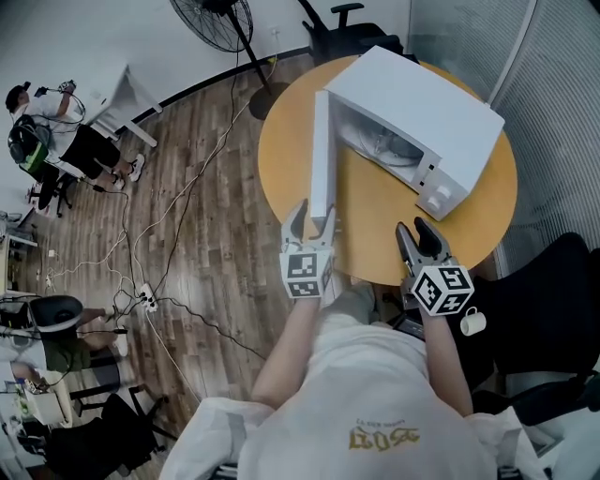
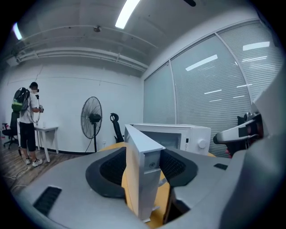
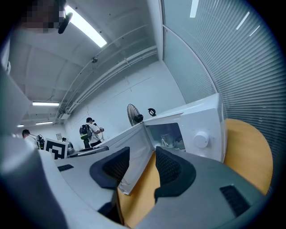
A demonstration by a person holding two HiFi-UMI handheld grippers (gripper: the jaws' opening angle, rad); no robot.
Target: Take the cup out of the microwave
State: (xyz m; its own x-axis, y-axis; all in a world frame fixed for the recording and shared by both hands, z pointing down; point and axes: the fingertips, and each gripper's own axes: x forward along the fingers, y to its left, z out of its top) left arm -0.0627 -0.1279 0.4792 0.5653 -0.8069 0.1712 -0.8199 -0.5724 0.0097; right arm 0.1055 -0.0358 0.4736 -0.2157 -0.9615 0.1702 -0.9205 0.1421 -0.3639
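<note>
A white microwave stands on the round wooden table with its door swung wide toward me. Inside the cavity a pale cup shows dimly; in the right gripper view it is the cup behind the opening. My left gripper is at the door's free edge. In the left gripper view the door stands between the black pads, which touch both of its faces. My right gripper hovers over the table's near edge, right of the door, open with nothing between its jaws.
A white mug sits by my right hand near a black chair. A standing fan and an office chair are behind the table. Cables trail over the wood floor at left, where people stand and sit.
</note>
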